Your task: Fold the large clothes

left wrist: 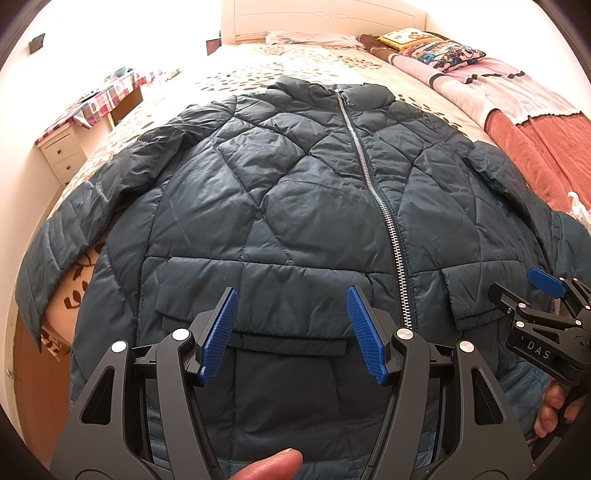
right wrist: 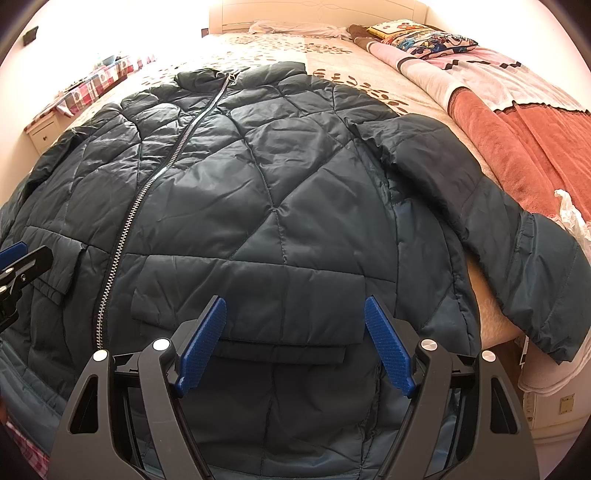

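A dark teal quilted jacket point(left wrist: 295, 206) lies front up on the bed, zipped, collar far, both sleeves spread out; it also shows in the right wrist view point(right wrist: 280, 206). My left gripper point(left wrist: 291, 328) is open above the jacket's left pocket flap point(left wrist: 255, 295), holding nothing. My right gripper point(right wrist: 295, 339) is open above the right pocket flap point(right wrist: 255, 299), holding nothing. The right gripper also shows at the right edge of the left wrist view point(left wrist: 543, 295). The jacket's hem is hidden under the grippers.
The bed has a leaf-print sheet point(left wrist: 236, 74). Folded pink and rust blankets point(right wrist: 517, 122) and cushions point(right wrist: 424, 37) lie along its right side. A white nightstand point(left wrist: 62, 155) with a plaid cloth stands to the left. The headboard point(left wrist: 321, 18) is at the far end.
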{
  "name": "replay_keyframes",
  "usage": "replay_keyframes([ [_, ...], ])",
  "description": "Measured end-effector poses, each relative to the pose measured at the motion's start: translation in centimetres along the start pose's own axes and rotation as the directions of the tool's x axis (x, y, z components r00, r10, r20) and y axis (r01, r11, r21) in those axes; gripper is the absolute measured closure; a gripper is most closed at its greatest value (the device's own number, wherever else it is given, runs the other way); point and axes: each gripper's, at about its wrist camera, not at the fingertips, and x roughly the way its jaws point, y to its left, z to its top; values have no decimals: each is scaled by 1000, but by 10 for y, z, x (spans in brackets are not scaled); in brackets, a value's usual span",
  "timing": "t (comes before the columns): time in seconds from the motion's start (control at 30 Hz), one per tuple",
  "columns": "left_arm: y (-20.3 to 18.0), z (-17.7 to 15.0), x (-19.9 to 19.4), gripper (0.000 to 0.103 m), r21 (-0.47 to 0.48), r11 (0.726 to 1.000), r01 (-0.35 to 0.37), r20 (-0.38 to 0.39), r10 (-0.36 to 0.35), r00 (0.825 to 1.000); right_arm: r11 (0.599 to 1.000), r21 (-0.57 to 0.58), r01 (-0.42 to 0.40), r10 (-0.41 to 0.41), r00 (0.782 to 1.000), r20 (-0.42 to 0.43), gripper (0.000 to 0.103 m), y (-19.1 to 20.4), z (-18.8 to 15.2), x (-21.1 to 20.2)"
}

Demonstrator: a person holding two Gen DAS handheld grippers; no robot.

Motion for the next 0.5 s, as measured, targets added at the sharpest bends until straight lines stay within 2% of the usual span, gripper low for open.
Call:
replay_keyframes([
  [0.5, 0, 0, 0, 42, 0, 1000, 0, -1, 0, 1000, 1000, 2, -1, 1, 1000, -3, 27, -1, -2, 2],
])
